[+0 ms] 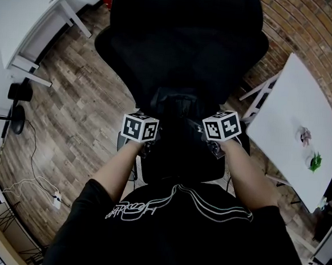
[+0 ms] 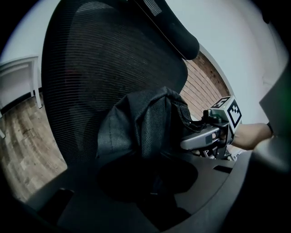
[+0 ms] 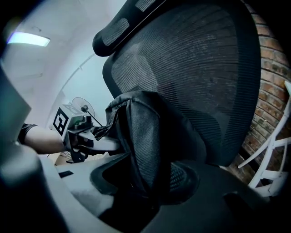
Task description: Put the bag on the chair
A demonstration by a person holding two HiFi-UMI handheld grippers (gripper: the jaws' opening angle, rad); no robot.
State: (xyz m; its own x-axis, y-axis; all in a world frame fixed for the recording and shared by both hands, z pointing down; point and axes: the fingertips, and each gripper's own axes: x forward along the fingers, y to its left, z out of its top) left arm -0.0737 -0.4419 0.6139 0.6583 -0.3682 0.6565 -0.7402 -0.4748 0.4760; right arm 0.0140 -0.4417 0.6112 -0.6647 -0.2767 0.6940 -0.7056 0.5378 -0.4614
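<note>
A black fabric bag (image 2: 141, 125) stands upright on the seat of the black mesh office chair (image 1: 179, 38) and leans on its backrest (image 3: 204, 82). In the head view the bag (image 1: 179, 110) lies between my two grippers, dark against the seat. My left gripper (image 3: 113, 144) reaches into the bag's left side, with the strap (image 3: 102, 129) draped over its upper finger; its grip is unclear. My right gripper (image 2: 187, 143) points at the bag's right side. Its jaws look parted, and the other strap (image 2: 191, 122) rests just above its grey finger.
A white table (image 1: 296, 111) stands close to the chair on the right, with a green object (image 1: 315, 162) on it. A white desk (image 1: 26, 15) is at the upper left. Cables and a power strip (image 1: 56, 199) lie on the wooden floor. A brick wall (image 1: 317, 26) is behind.
</note>
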